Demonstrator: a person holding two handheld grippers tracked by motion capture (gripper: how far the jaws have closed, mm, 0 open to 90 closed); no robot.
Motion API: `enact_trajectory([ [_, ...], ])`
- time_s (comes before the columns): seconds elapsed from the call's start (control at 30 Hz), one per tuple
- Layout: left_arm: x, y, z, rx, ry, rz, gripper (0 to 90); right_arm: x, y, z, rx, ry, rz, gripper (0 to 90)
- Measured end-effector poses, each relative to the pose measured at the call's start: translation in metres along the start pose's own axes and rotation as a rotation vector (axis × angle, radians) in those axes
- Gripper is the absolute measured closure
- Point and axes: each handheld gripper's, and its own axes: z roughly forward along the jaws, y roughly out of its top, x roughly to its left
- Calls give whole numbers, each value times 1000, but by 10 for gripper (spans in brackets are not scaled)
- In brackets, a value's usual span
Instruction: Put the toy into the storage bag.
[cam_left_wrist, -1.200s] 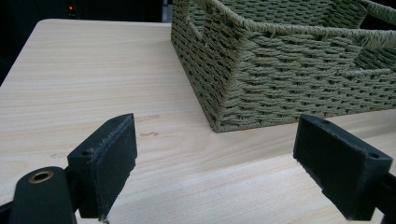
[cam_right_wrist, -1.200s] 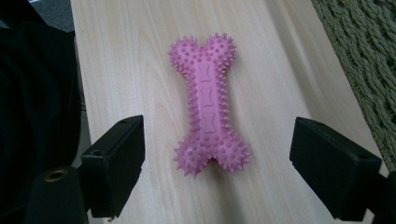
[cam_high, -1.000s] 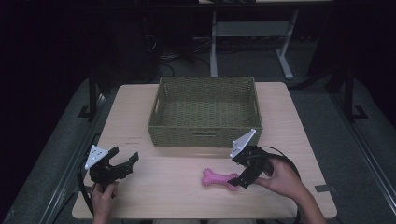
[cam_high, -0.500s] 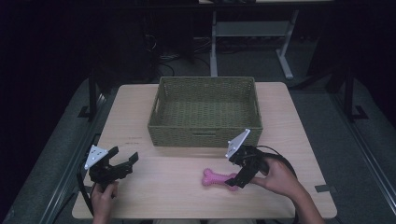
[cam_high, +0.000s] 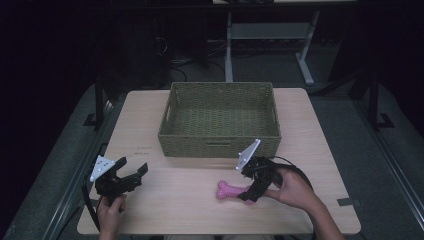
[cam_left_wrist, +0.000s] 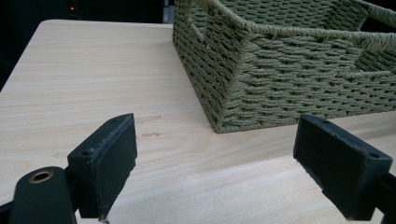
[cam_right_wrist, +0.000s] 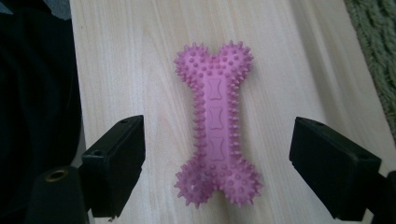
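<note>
High view, basket (cam_high: 219, 145) behind bone toy (cam_high: 231, 190)

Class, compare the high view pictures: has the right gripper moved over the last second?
Yes. The right gripper has shifted leftward along the basket front, its open jaws now straddling the pink bone toy.

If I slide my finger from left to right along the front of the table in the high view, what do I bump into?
Left gripper → pink spiky bone toy → right gripper, right at the toy's end → the person's right hand.
</note>
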Motion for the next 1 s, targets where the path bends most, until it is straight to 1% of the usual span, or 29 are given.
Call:
enact_trajectory([
  [0.17, 1, 0, 0, -2, 0, 0, 130, 0, 4, 8, 23, 2, -6, 182],
  [0.47, 1, 0, 0, -2, -1, 0, 130, -1, 10, 20, 51, 6, -25, 224],
  [0.7, 1, 0, -1, -1, 0, -4, 130, -2, 12, 26, 70, -1, -27, 242],
  [0.83, 1, 0, -1, -2, -1, -4, 130, -1, 12, 28, 80, -6, -37, 258],
  [1.0, 1, 0, -1, -3, -1, -4, 130, -2, 11, 33, 86, 12, -30, 294],
])
